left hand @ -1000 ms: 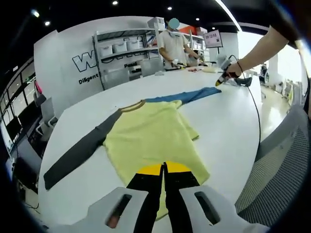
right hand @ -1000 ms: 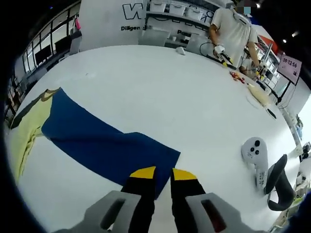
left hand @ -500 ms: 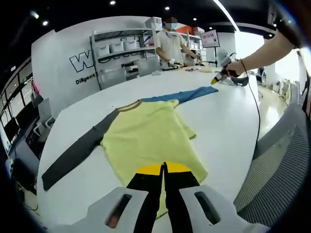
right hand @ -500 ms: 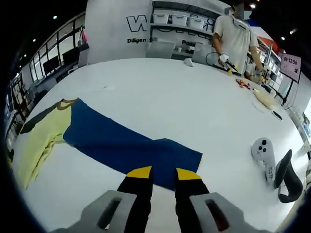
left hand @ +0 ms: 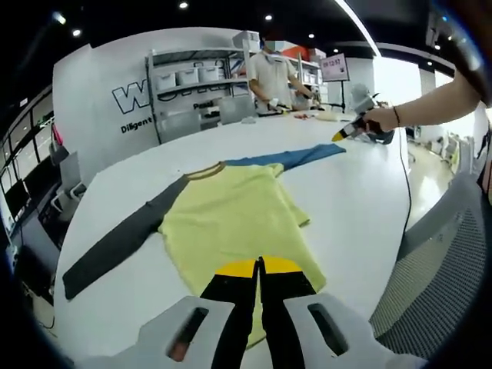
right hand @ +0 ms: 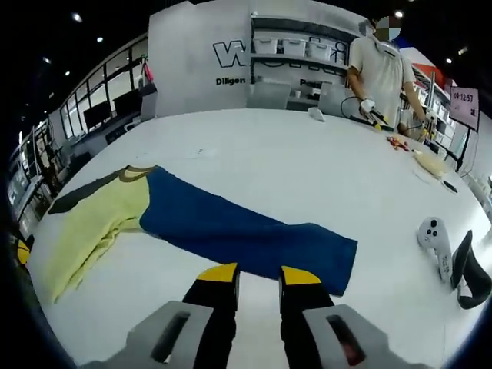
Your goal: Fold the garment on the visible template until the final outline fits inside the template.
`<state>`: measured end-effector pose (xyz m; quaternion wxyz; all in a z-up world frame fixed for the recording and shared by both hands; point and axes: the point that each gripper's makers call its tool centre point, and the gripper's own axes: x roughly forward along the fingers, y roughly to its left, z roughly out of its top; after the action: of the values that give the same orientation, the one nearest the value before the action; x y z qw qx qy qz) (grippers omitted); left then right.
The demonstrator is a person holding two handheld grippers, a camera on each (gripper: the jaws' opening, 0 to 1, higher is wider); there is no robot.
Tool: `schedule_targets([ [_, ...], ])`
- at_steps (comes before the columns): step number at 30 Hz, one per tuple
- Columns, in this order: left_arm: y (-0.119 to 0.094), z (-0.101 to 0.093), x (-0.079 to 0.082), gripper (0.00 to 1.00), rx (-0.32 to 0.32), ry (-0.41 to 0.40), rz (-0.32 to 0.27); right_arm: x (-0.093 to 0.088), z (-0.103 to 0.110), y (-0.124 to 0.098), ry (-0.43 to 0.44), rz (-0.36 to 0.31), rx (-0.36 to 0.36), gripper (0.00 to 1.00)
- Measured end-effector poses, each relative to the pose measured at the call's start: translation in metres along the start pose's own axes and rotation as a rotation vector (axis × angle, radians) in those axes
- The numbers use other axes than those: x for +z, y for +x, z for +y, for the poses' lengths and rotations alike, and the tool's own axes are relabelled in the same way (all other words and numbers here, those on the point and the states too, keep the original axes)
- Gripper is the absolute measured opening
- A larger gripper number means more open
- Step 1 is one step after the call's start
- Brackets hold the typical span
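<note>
A yellow garment (left hand: 234, 223) lies flat on the white table (left hand: 361, 200), with a grey sleeve (left hand: 115, 250) stretched left and a blue sleeve (left hand: 296, 157) stretched far right. My left gripper (left hand: 260, 266) sits at the near hem, jaws pressed together on the yellow fabric. In the right gripper view the blue sleeve (right hand: 246, 231) runs across the table, with the yellow body (right hand: 96, 231) at the left. My right gripper (right hand: 260, 274) stands open just short of the sleeve, nothing between its fingers. It also appears as the right gripper (left hand: 347, 132) in a person's hand, near the cuff.
A white hand controller (right hand: 436, 240) and a black object (right hand: 473, 277) lie on the table right of the sleeve. A person (right hand: 380, 73) works at the far edge in front of shelves (left hand: 196, 77). A mesh chair (left hand: 438, 284) stands by the table's near right edge.
The right gripper view has drawn back and turned; its tips, which overlapped the blue cuff, now stand clear of the sleeve. The left gripper keeps its hold on the hem.
</note>
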<state>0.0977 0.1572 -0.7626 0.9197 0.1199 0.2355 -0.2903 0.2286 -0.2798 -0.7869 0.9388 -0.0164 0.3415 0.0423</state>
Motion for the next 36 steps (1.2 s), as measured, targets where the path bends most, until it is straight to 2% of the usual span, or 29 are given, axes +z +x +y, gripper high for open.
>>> schedule_targets([
  [4, -0.001, -0.001, -0.004, 0.03, -0.004, -0.011, 0.009, 0.002, 0.019, -0.008, -0.005, -0.029, 0.034, 0.16],
  [8, -0.002, -0.002, -0.007, 0.04, -0.011, -0.012, 0.021, 0.003, 0.036, -0.013, -0.05, -0.041, 0.058, 0.17],
  [12, -0.003, -0.003, -0.009, 0.06, -0.018, -0.017, 0.029, 0.002, 0.056, -0.019, -0.044, -0.057, 0.094, 0.19],
  [22, -0.005, -0.004, -0.016, 0.1, -0.034, 0.001, 0.063, -0.008, 0.115, -0.027, -0.079, -0.057, 0.215, 0.21],
  [30, -0.008, -0.002, -0.026, 0.11, -0.047, 0.01, 0.106, -0.015, 0.144, -0.033, -0.125, -0.058, 0.271, 0.21],
  [32, -0.009, -0.002, -0.031, 0.12, -0.054, 0.007, 0.123, -0.018, 0.153, -0.036, -0.17, -0.053, 0.277, 0.21],
  [36, -0.01, 0.001, -0.038, 0.12, -0.058, 0.008, 0.154, -0.024, 0.168, -0.037, -0.191, -0.051, 0.314, 0.21],
])
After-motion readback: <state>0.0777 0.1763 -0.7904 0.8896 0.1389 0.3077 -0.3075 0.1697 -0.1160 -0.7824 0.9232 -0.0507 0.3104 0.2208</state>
